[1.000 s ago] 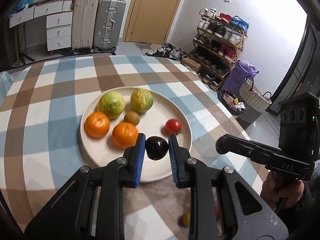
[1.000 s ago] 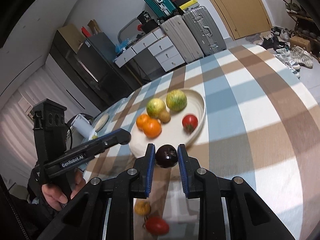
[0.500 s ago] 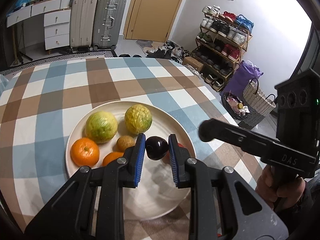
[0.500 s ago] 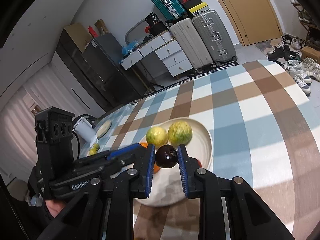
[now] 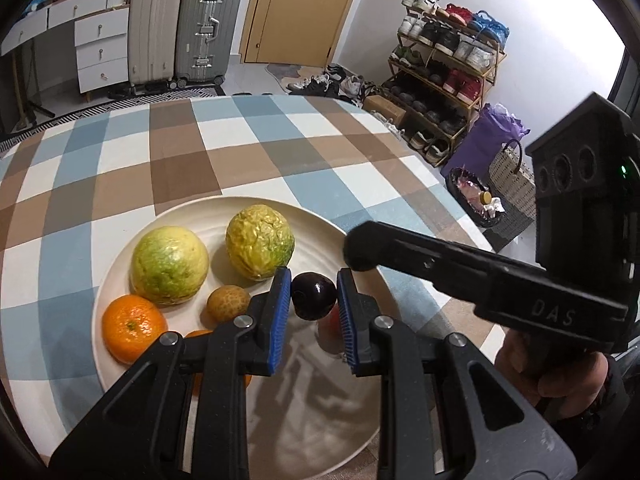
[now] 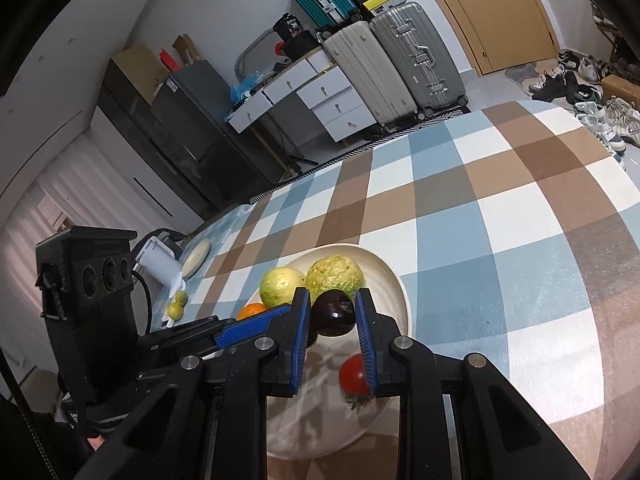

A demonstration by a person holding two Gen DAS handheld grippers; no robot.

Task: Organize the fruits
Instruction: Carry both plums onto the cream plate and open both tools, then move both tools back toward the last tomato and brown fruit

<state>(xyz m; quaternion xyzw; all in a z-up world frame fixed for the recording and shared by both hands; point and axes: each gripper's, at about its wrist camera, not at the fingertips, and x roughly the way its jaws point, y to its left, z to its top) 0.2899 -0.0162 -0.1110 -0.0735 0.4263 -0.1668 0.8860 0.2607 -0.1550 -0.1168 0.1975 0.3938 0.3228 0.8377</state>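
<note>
Each hand-held gripper clamps a dark purple fruit between its blue pads, above a cream plate (image 5: 120, 264) on the checked tabletop (image 5: 180, 152). The left hand-held gripper (image 5: 313, 300) holds its plum (image 5: 313, 295) over the plate's middle, near a small brown fruit (image 5: 228, 302). The right hand-held gripper (image 6: 333, 316) holds a second plum (image 6: 334, 312) over the same plate, with a red tomato (image 6: 353, 374) lying on the plate just below it. Two yellow-green fruits sit side by side at the plate's far part: a smoother one (image 5: 169, 266) and a wrinkled one (image 5: 259, 248). An orange (image 5: 133, 328) rests at the plate's left rim, and a second orange (image 5: 196, 336) shows partly behind the left fingers (image 5: 276, 320). In the left view the right tool reaches in over the plate's right edge, its tip close to the left one's plum. Two small limes (image 6: 178, 304) lie on the tabletop well apart from the plate.
</note>
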